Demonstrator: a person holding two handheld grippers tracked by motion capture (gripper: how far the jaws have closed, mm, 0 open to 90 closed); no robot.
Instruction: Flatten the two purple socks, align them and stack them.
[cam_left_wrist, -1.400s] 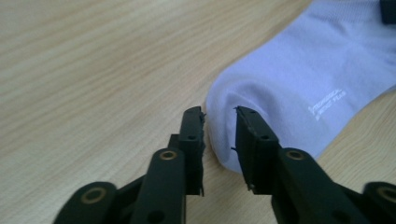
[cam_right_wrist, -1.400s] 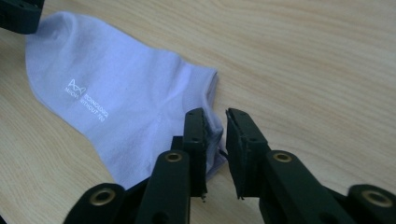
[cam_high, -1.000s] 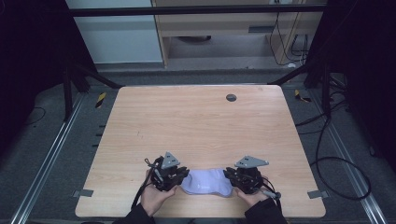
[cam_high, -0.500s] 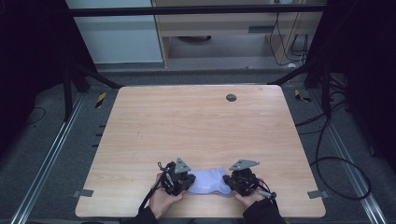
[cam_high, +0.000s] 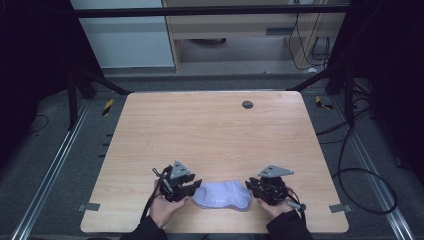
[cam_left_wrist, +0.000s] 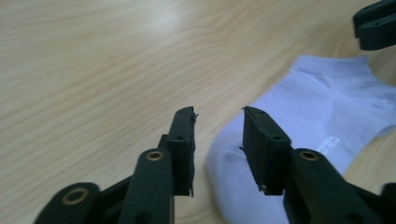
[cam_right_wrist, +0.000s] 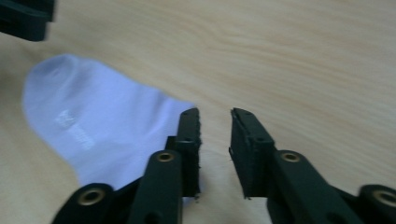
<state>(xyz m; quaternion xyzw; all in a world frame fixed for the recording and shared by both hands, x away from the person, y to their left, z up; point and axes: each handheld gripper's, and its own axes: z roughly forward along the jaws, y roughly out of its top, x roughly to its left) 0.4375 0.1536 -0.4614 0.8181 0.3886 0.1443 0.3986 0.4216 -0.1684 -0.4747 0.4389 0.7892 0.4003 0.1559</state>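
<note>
White sock (cam_high: 222, 195), one, between two grippers

Bare table (cam_high: 210, 135) beyond the sock (cam_high: 222, 195) (one grommet (cam_high: 247, 104))

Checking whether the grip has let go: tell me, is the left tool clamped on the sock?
No, the left tool stands open, its jaws having just been opening, with bare gap between them beside the sock.
</note>
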